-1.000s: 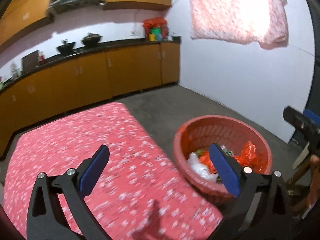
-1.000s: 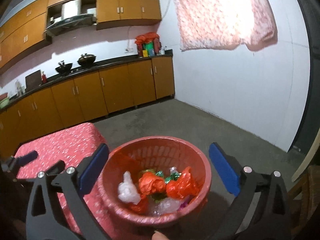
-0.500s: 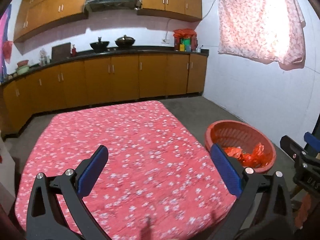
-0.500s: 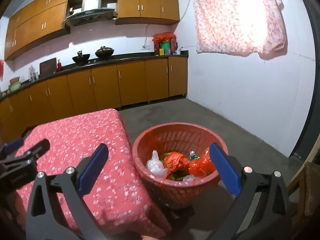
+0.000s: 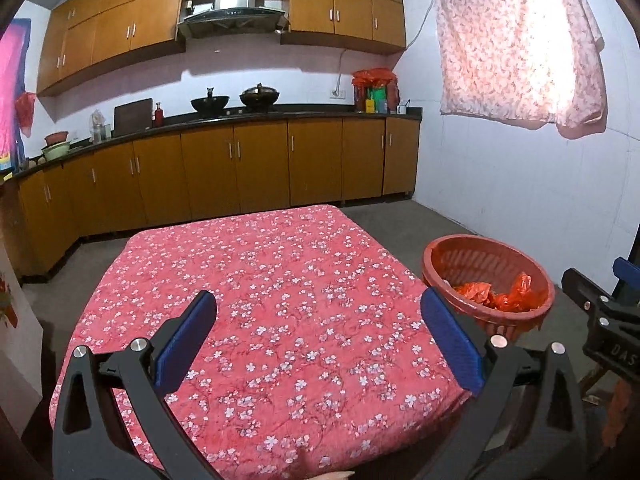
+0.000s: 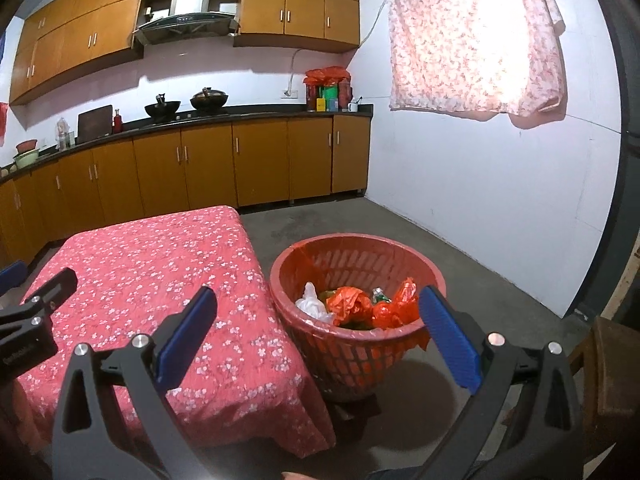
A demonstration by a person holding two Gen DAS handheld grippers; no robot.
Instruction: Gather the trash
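A red plastic basket (image 6: 424, 276) stands on the floor just right of the table; it also shows in the left wrist view (image 5: 440, 248). Inside lie orange plastic bags (image 6: 352, 304), a white bag (image 6: 312, 304) and other scraps. The table wears a red floral cloth (image 5: 280, 300) with nothing on it. My left gripper (image 5: 318, 340) is open and empty above the table's near half. My right gripper (image 6: 318, 336) is open and empty, held back from the basket's near rim. Each gripper shows at the edge of the other's view.
Wooden kitchen cabinets (image 5: 240, 168) with a dark counter, two woks (image 5: 236, 100) and jars run along the back wall. A white wall with a pink curtain (image 5: 516, 40) is on the right. Bare concrete floor (image 6: 460, 248) surrounds the basket. A wooden chair (image 6: 612, 368) stands at the far right.
Both grippers have pulled back and up from the basket. The left view has swung left over the table; the basket looks smaller and farther in both views.
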